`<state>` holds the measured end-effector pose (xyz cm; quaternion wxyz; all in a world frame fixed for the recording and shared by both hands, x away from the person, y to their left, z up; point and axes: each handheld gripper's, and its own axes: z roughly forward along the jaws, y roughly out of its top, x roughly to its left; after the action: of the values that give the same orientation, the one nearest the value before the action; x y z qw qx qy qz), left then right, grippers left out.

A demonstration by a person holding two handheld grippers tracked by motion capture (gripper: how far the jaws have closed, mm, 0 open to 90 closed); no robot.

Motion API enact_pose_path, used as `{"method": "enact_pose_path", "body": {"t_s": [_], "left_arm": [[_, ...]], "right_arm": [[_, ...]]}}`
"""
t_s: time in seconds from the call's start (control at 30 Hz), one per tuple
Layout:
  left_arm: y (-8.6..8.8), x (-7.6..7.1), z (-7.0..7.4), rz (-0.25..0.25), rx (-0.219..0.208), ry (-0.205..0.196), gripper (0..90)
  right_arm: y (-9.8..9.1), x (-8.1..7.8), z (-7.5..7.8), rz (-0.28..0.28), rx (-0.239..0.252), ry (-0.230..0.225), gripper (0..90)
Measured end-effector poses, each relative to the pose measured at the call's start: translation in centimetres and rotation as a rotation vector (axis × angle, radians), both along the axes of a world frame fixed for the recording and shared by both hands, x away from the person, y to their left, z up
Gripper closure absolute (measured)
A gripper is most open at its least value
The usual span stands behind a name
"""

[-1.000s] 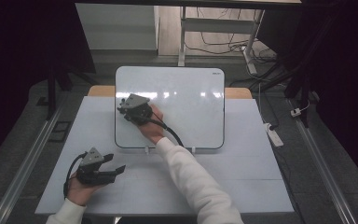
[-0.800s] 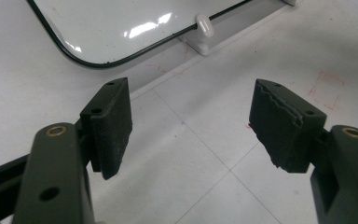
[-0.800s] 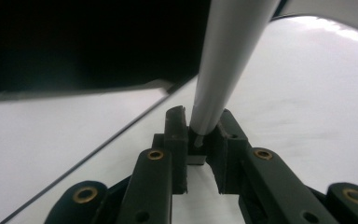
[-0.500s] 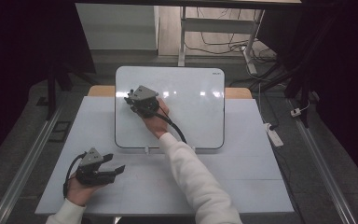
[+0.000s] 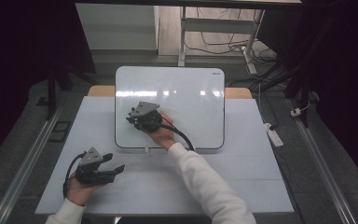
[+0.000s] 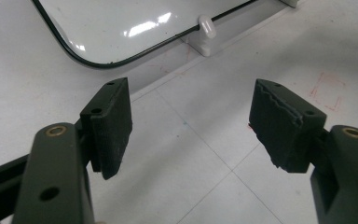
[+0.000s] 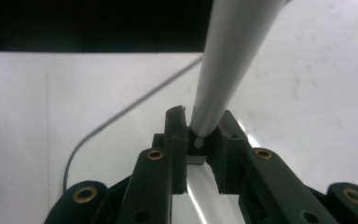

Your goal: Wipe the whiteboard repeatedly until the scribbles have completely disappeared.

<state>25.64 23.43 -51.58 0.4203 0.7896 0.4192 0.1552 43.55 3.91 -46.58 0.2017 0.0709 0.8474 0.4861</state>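
Right now my right claw is clamped together on a slim white marker-like stick, which rises straight out from between the two black jaws and points at the glossy white rounded-corner whiteboard beneath it. From above, that claw hovers over the left half of the board, near its lower edge, with the stick's tip too small to make out. No marks show on the board's surface, so I judge the writing or wiping is barely begun, with most of the work left. My left claw hangs with its jaws wide apart and nothing between them, resting over the pale grey table mat, in front of the board's bottom-left corner.
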Motion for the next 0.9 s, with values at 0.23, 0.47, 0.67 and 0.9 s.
{"method": "enact_pose_path", "body": {"t_s": [0.23, 0.47, 0.67, 0.9], "left_arm": [[-0.1, 0.1, 0.0, 0.008, 0.000, -0.010, 30.4], [-0.4, 0.0, 0.3, 0.023, 0.001, -0.043, 30.7], [-1.0, -0.3, 1.1, 0.034, 0.014, -0.107, 31.2], [-2.8, -0.7, 3.3, 0.001, 0.010, -0.209, 32.2]], "right_arm": [[-5.8, -1.1, 2.4, -0.088, 0.126, 0.025, 77.6], [-11.3, -4.2, 2.4, -0.084, 0.101, 0.103, 77.6], [-13.5, -6.1, 1.0, -0.052, 0.088, 0.213, 77.6], [-14.3, -7.9, 0.2, 0.008, 0.088, 0.278, 77.5]]}}
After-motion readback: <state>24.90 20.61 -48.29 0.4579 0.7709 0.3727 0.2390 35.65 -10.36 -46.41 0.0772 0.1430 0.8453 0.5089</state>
